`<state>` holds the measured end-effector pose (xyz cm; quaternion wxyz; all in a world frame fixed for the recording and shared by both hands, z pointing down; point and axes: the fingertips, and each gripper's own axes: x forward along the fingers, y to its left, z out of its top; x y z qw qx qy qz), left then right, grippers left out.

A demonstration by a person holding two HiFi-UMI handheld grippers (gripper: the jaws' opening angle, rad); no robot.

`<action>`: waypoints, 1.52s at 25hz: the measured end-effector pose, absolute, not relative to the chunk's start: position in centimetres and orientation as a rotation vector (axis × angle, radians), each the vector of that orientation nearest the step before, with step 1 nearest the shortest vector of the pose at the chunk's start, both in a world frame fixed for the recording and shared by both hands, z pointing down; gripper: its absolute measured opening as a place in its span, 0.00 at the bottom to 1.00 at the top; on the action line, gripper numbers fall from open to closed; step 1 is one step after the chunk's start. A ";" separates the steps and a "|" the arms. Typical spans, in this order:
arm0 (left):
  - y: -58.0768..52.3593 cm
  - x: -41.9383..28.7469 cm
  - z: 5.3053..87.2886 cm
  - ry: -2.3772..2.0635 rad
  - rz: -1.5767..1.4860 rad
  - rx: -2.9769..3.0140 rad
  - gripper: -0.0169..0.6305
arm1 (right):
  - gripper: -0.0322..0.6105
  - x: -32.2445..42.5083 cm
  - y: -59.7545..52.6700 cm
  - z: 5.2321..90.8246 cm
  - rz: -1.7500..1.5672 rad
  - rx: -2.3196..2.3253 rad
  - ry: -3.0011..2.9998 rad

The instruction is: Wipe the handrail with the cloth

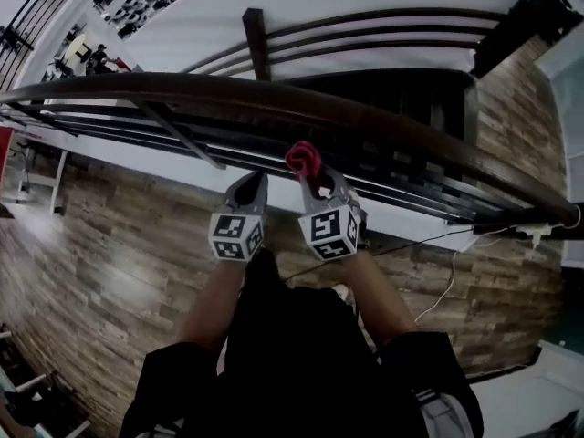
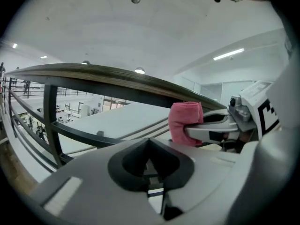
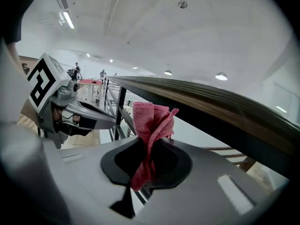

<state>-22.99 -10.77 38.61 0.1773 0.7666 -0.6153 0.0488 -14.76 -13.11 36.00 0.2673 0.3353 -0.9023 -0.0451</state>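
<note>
Right gripper (image 3: 147, 159) is clamped on a bunched pink-red cloth (image 3: 151, 118), held just under the dark curved wooden handrail (image 3: 211, 102) and apparently not touching it. Only a narrow fold is pinched, so friction along the rail could tug it loose. Both forearms reach forward side by side, grippers tilted up; the left gripper (image 2: 149, 165) is closed and empty.

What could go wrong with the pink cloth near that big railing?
The bunched pink cloth is only pinched in the right gripper. Rubbing the dark wooden handrail might tug it loose, and it could drop. Little cloth sticks out, so the hard gripper might scrape the wood.
</note>
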 end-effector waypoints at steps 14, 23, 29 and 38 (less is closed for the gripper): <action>-9.7 5.4 33.3 -1.339 0.110 2.493 0.03 | 0.11 14.7 -7.6 32.3 -0.044 1.362 -2.179; -9.0 15.2 32.5 -1.053 0.209 2.647 0.03 | 0.11 24.0 -5.1 32.7 0.117 1.611 -2.015; -12.0 19.3 35.8 -0.832 0.310 2.717 0.03 | 0.11 27.5 -7.1 35.0 0.203 1.749 -1.871; -13.4 25.0 39.3 -0.515 0.499 2.761 0.03 | 0.11 33.1 -8.2 39.3 0.474 1.974 -1.698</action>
